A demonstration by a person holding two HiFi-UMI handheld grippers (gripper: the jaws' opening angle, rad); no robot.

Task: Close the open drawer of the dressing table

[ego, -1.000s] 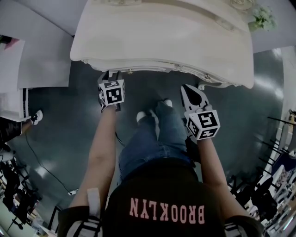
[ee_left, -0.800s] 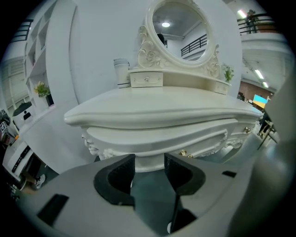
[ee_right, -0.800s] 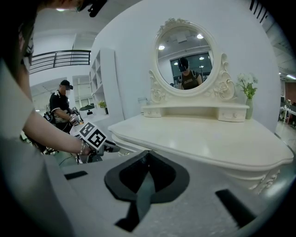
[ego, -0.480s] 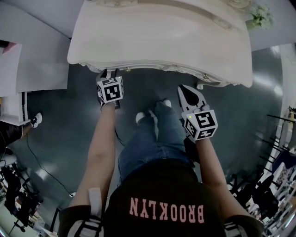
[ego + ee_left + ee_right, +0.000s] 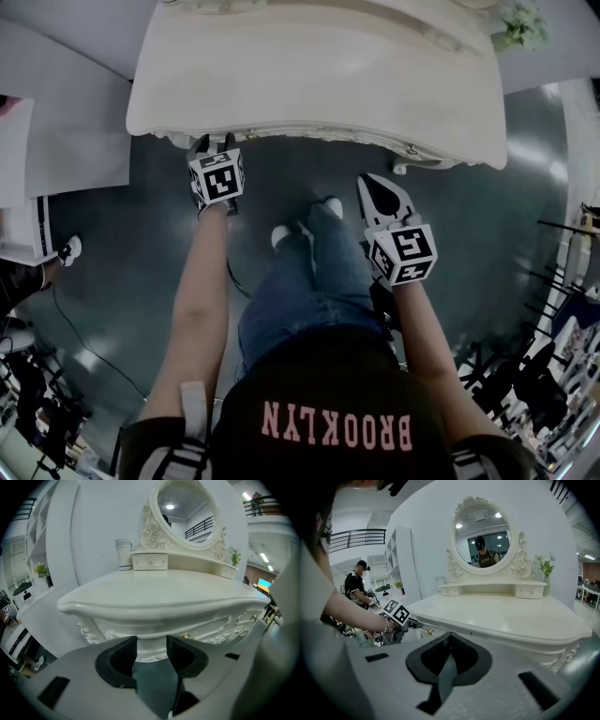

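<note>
Head view: cream dressing table (image 5: pixel 319 75) at 12 o'clock, the person standing in front of it.

Left hand-held gripper (image 5: pixel 212 142) at 11 o'clock, tips at the front edge of the worktop. In its own view the left hand-held gripper (image 5: pixel 151 648) has its jaws apart and grips nothing. The carved front of the table shows in the gap. Contact with the carving: cannot tell.

Drawer (image 5: pixel 197 632): front sits under the worktop's front lip, with a gold knob (image 5: pixel 186 636) at 2 o'clock from the left jaws. From the right gripper view, the left tips are just beside that knob (image 5: pixel 430 631). Whether the drawer is fully home: cannot tell, and its inside is not visible.

Right hand-held gripper (image 5: pixel 379 183) at 2 o'clock in the head view, short of the table edge. In its own view, the right hand-held gripper (image 5: pixel 450 637) has its jaws together with nothing between them.

Containers on the worktop, back edge below the oval mirror (image 5: pixel 187 513):
- small left drawer box (image 5: pixel 150 561), front closed, contents unseen
- small right drawer box (image 5: pixel 530 591), front closed
- white cylindrical jar (image 5: pixel 123 554) just beside the left box, at its 9 o'clock; contents not visible
- vase (image 5: pixel 547 581) at the right end, holding white flowers (image 5: pixel 543 558)
</note>
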